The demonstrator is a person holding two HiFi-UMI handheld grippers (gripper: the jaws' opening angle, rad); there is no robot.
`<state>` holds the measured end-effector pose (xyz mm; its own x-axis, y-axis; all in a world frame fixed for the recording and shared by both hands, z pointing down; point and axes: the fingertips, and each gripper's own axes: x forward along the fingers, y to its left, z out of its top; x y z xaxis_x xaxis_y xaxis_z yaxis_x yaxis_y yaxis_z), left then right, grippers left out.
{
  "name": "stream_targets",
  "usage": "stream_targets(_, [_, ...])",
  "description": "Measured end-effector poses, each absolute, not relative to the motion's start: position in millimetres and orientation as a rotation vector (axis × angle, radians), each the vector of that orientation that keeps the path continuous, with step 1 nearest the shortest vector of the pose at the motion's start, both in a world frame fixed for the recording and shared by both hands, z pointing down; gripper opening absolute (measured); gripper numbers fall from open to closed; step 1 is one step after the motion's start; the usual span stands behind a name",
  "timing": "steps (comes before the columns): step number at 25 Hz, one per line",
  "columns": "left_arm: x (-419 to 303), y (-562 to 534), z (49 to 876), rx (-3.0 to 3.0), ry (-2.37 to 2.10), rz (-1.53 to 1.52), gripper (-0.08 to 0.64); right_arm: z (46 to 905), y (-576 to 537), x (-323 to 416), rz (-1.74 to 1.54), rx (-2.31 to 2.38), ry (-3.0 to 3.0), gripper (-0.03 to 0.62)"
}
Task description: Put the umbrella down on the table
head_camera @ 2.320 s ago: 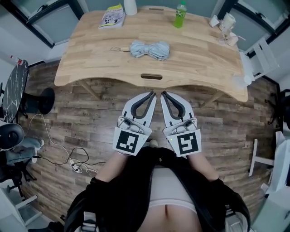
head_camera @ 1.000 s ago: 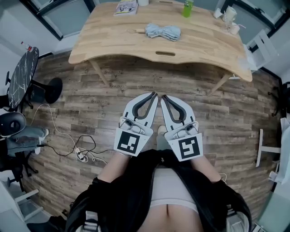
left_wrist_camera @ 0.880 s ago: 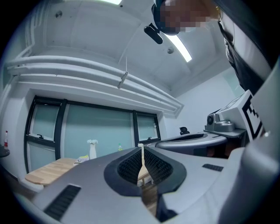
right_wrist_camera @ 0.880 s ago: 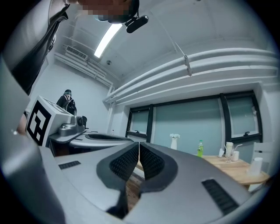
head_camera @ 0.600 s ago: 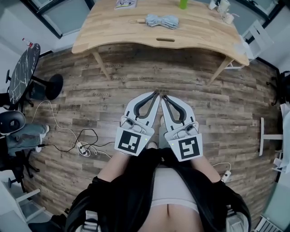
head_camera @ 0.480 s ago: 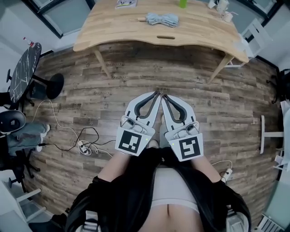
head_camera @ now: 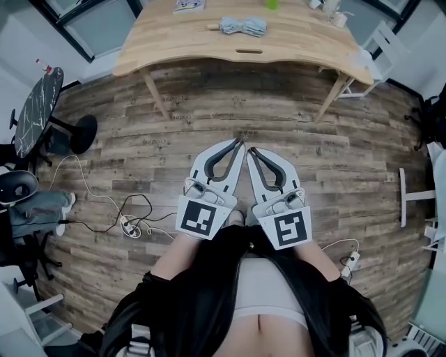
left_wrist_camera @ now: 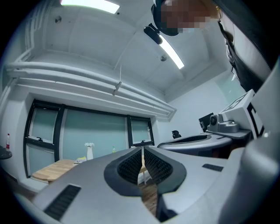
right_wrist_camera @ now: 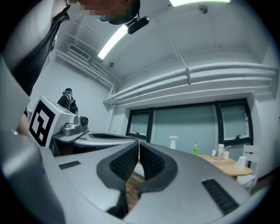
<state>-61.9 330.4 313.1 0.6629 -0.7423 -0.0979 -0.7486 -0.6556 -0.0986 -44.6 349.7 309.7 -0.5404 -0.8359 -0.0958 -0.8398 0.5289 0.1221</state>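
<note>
We hold the left gripper [head_camera: 235,143] and the right gripper [head_camera: 251,149] side by side in front of our body, low in the middle of the head view, both pointing toward 12 o'clock over the wood-plank floor [head_camera: 209,118]. Their tips nearly meet, and the marker cubes sit at their 6 o'clock ends, close to our dark jacket.

In the left gripper view, the left gripper [left_wrist_camera: 142,151] has its ribbed pads brought together, with only a thin slit between them and nothing gripped. In the right gripper view, the right gripper [right_wrist_camera: 138,151] reads the same: pads narrow, face to face, holding nothing.

The umbrella [head_camera: 243,26], folded and pale blue, lies flat on the wooden table [head_camera: 300,43] at 12 o'clock, near the top edge of the head view and well apart from both grippers. Its handle end points toward 9 o'clock. On the same tabletop, a booklet [head_camera: 188,5] sits at the umbrella's 10 o'clock, and some cups [head_camera: 331,12] stand toward its 2 o'clock. A green bottle [right_wrist_camera: 195,148] and a white bottle [right_wrist_camera: 173,142] show on the table in the right gripper view.

At 9 o'clock from the grippers, a cable with a power strip [head_camera: 129,224] trails across the floor, and a dark round side table [head_camera: 35,111] stands at 10 o'clock.
</note>
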Motion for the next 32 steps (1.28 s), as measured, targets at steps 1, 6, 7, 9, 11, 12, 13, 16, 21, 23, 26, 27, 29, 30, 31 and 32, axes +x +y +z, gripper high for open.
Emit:
stream_targets(1, [-60.2, 332.3, 312.2, -2.743, 1.236, 0.075, 0.020, 308.1, 351.3, -43.3, 0.243, -1.491, 2.722, 0.031])
stream_targets(6, [-53.2, 334.7, 307.2, -2.735, 1.247, 0.085, 0.020, 304.4, 353.8, -39.1, 0.271, -1.469, 2.733, 0.031])
stream_targets(7, [-51.4, 334.9, 306.4, -2.732, 1.249, 0.086, 0.020, 304.4, 354.0, -37.3, 0.268, -1.470, 2.734, 0.031])
stream_targets(9, [-47.5, 335.8, 304.9, -2.737, 1.258, 0.090, 0.020, 302.8, 354.6, -32.2, 0.253, -1.478, 2.734, 0.031])
stream_targets(11, [-43.2, 336.6, 304.4, -2.746, 1.263, 0.089, 0.020, 300.8, 355.0, -26.6, 0.253, -1.484, 2.733, 0.031])
stream_targets(12, [-40.9, 336.4, 304.8, -2.747, 1.264, 0.085, 0.020, 301.1, 354.5, -23.7, 0.256, -1.491, 2.734, 0.031])
stream_targets(13, [-38.5, 336.3, 305.5, -2.746, 1.265, 0.082, 0.020, 302.1, 353.9, -21.1, 0.256, -1.499, 2.736, 0.031])
stream_targets(16, [-32.9, 338.4, 308.5, -2.743, 1.266, 0.075, 0.020, 303.4, 354.0, -16.8, 0.243, -1.504, 2.736, 0.029])
stream_targets(21, [-28.3, 338.8, 310.0, -2.737, 1.280, 0.060, 0.020, 299.7, 354.2, -12.5, 0.234, -1.482, 2.725, 0.029])
stream_targets(23, [-28.7, 337.8, 310.5, -2.735, 1.284, 0.054, 0.020, 300.7, 353.4, -12.2, 0.231, -1.478, 2.728, 0.029])
stream_targets(26, [-31.5, 336.5, 309.4, -2.730, 1.287, 0.063, 0.020, 301.2, 352.2, -14.6, 0.239, -1.474, 2.728, 0.029])
stream_targets(27, [-32.8, 336.8, 308.5, -2.729, 1.288, 0.068, 0.020, 300.4, 352.4, -15.9, 0.243, -1.472, 2.727, 0.029])
stream_targets(29, [-34.6, 337.7, 306.8, -2.724, 1.289, 0.077, 0.020, 298.6, 353.5, -17.6, 0.250, -1.468, 2.723, 0.029])
stream_targets(30, [-35.0, 338.1, 306.5, -2.722, 1.287, 0.078, 0.020, 298.2, 354.2, -17.9, 0.255, -1.467, 2.721, 0.029])
stream_targets(31, [-35.3, 338.5, 306.5, -2.721, 1.286, 0.078, 0.020, 298.1, 355.1, -18.3, 0.261, -1.467, 2.720, 0.029])
stream_targets(32, [-35.7, 338.9, 306.7, -2.720, 1.284, 0.077, 0.020, 298.5, 356.0, -18.7, 0.267, -1.467, 2.721, 0.029])
